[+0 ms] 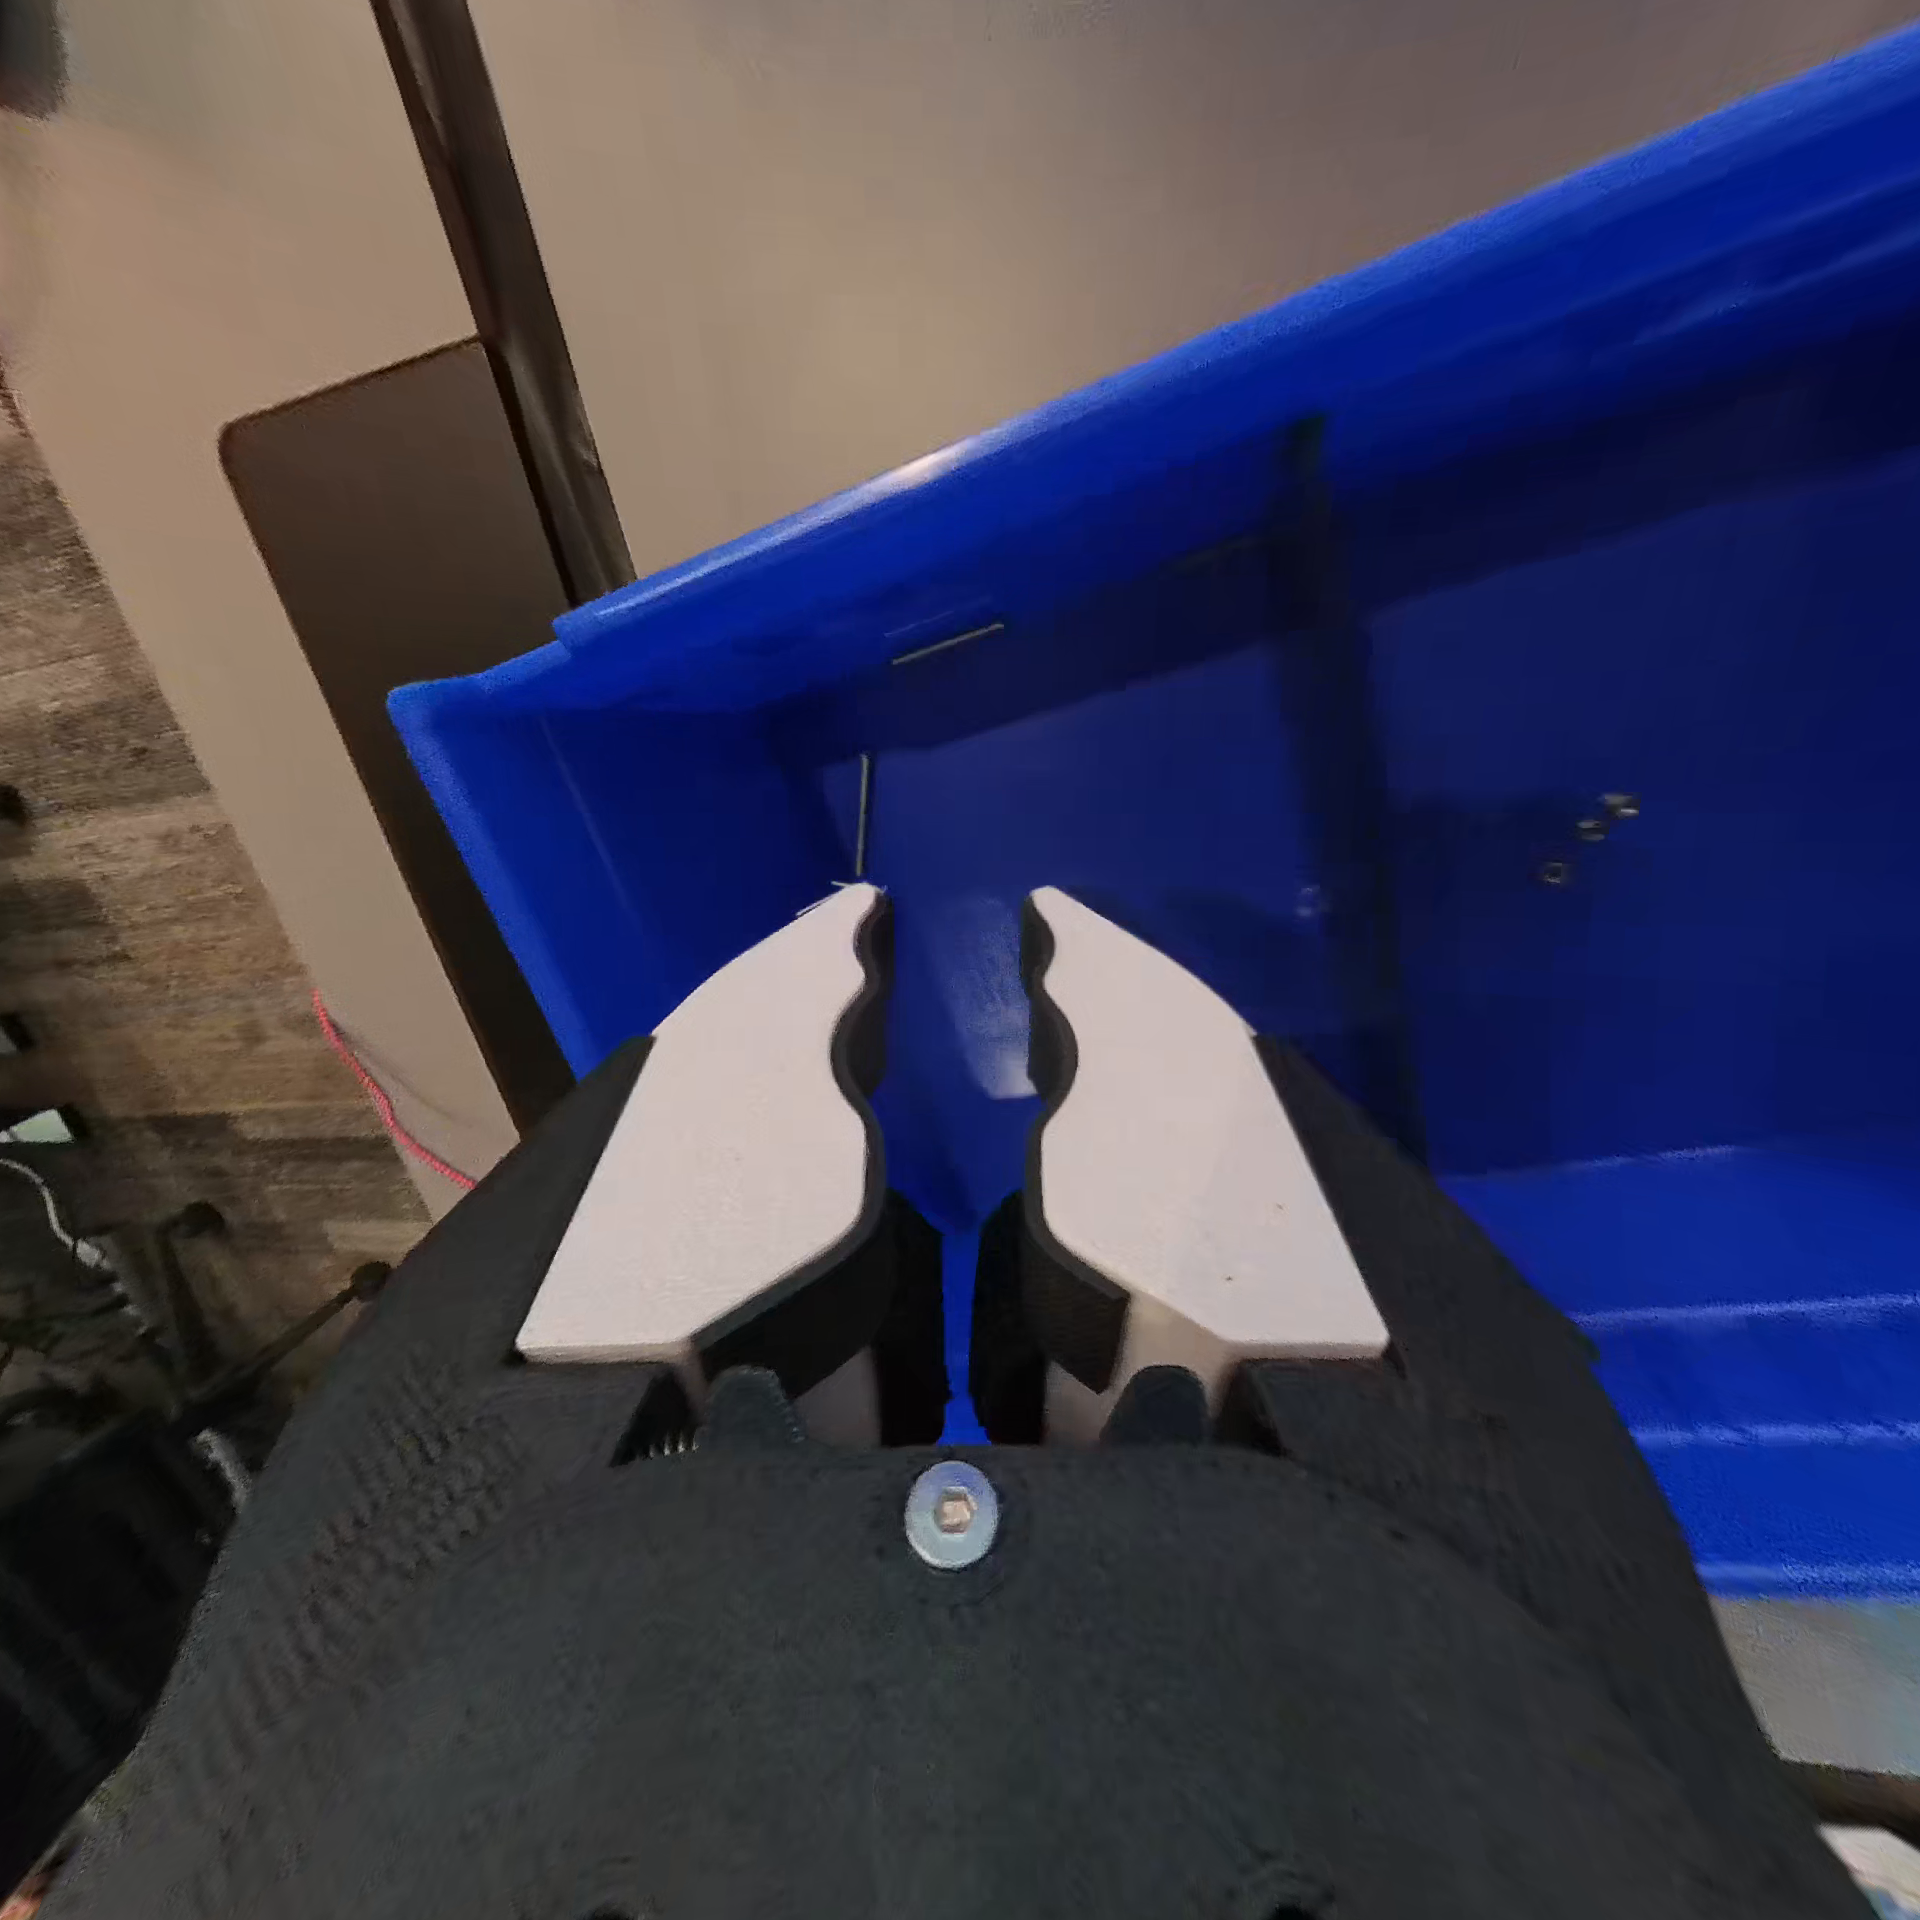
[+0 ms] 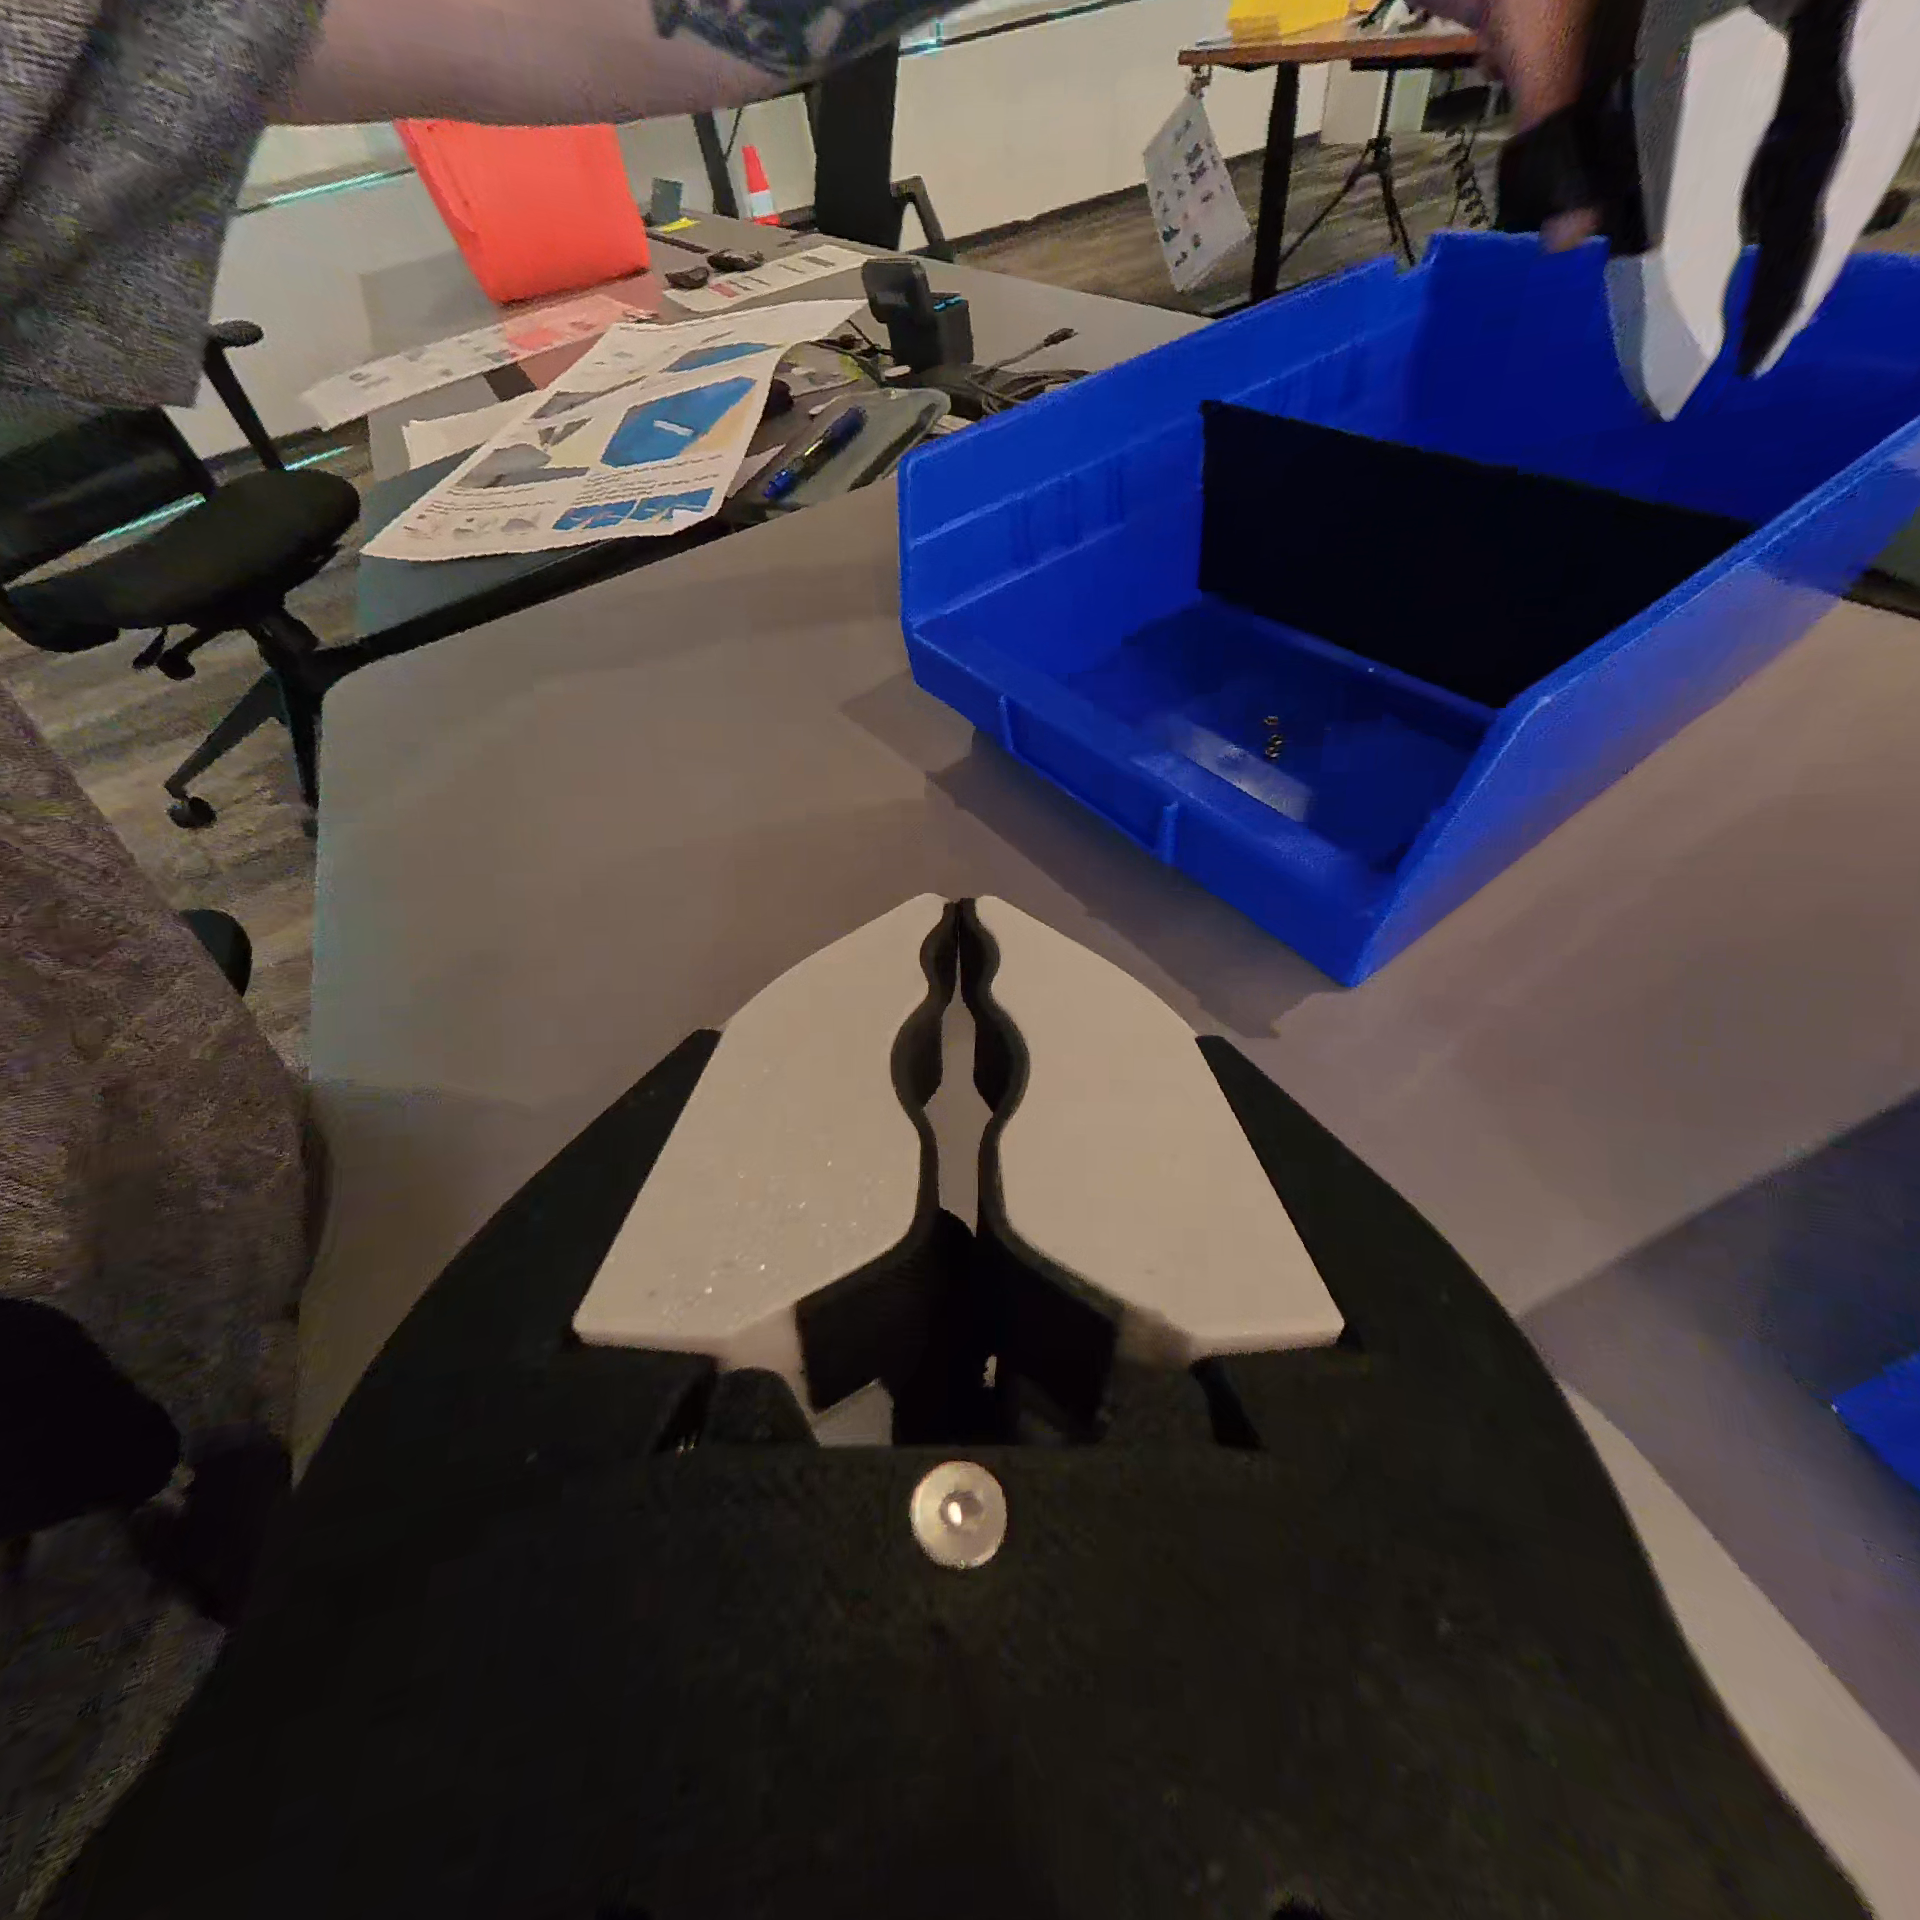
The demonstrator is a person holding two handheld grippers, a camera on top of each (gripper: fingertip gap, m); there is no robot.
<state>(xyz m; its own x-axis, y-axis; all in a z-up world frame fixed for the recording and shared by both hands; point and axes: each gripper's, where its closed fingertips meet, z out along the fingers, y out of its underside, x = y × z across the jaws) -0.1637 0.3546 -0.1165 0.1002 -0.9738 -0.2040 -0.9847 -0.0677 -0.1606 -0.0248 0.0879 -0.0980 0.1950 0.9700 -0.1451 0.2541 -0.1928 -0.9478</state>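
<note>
My left gripper (image 1: pixel 954 896) is open and empty, hovering over the far corner of a blue plastic bin (image 1: pixel 1143 499). A black divider (image 1: pixel 1325 644) splits the bin, and a few small screws (image 1: pixel 1588 831) lie on its floor. In the right wrist view the same blue bin (image 2: pixel 1039 582) stands on a grey table (image 2: pixel 623 779), with its black divider (image 2: pixel 1434 551) and small screws (image 2: pixel 1273 732). The left gripper (image 2: pixel 1714 390) shows there above the bin's far end. My right gripper (image 2: pixel 958 906) is shut and empty, above the table short of the bin.
Printed sheets (image 2: pixel 582 457), a blue pen (image 2: pixel 816 452), a red-orange folder (image 2: pixel 530 203) and a black device (image 2: pixel 914 307) lie on a dark desk behind. A black office chair (image 2: pixel 177 561) stands at left. A second blue item (image 2: pixel 1886 1413) shows at the right edge. Tip to tip, the grippers are about 30 centimeters apart.
</note>
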